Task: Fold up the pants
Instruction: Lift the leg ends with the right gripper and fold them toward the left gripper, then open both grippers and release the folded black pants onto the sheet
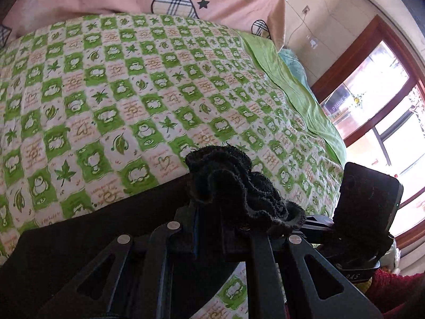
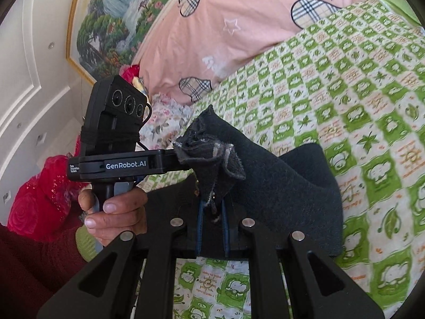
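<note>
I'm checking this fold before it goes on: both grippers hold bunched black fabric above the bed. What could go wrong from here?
1. The left gripper is shut on only a crumpled bunch of the black pants, so the cloth might slip out.
2. The right gripper pinches a frayed corner; the fold may land crooked on the green checked bedspread.
3. The two grippers sit close together and could bump.

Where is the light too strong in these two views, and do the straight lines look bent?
Left wrist view: the window is overexposed, its frame curved by the fisheye. Right wrist view: even light, no glare; the painting frame bows, and the black pants show little detail.
</note>
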Demonstrator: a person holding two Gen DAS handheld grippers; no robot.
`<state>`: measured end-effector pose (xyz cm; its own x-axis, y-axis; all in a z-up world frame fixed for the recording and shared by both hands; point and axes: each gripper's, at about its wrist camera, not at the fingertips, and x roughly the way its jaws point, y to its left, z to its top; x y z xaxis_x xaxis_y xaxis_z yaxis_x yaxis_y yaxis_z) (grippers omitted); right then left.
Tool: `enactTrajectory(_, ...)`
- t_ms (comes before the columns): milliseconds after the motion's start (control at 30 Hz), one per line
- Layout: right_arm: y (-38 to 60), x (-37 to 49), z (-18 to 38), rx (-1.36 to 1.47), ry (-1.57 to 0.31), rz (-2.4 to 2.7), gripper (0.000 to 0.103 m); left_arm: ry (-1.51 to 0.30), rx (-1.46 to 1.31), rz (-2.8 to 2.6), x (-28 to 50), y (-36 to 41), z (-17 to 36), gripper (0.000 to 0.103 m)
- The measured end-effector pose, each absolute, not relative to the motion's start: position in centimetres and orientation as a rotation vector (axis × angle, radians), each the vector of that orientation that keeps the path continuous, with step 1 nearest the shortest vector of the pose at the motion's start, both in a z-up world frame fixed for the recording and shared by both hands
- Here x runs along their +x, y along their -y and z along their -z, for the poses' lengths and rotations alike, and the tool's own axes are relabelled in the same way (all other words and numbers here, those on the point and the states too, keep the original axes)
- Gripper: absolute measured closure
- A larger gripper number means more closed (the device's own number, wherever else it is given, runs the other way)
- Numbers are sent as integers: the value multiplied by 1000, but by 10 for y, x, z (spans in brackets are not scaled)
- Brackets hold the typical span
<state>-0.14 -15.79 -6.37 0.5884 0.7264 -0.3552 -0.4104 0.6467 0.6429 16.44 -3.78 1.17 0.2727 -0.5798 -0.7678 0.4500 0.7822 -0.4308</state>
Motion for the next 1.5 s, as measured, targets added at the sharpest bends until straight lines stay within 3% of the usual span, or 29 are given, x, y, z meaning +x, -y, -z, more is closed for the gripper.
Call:
enactTrajectory(433, 114, 16, 88, 406, -813, -669, 83, -1131, -228, 527, 152, -18, 30, 94)
enactTrajectory(500, 111, 18, 91, 404, -830, -673, 77, -1120, -231, 489, 145, -27, 28, 91)
enactTrajectory(567, 106, 18, 91, 404, -836, -691, 62, -1110, -238, 441, 137, -37, 26, 79)
enactTrajectory(633, 100, 16, 87, 377, -833, -699, 53, -1095, -271, 396, 128, -50, 22, 72)
enactTrajectory(700, 92, 14, 84, 348, -833, -707, 49, -1083, -286, 352, 120, -60, 18, 69)
enactTrajectory(833, 80, 12, 77, 318, -832, -736, 49, -1063, -326, 268, 98, -81, 11, 59)
enactTrajectory(1500, -5, 22, 49, 185, -823, -928, 48, -998, -533, -84, -9, -190, -6, 50)
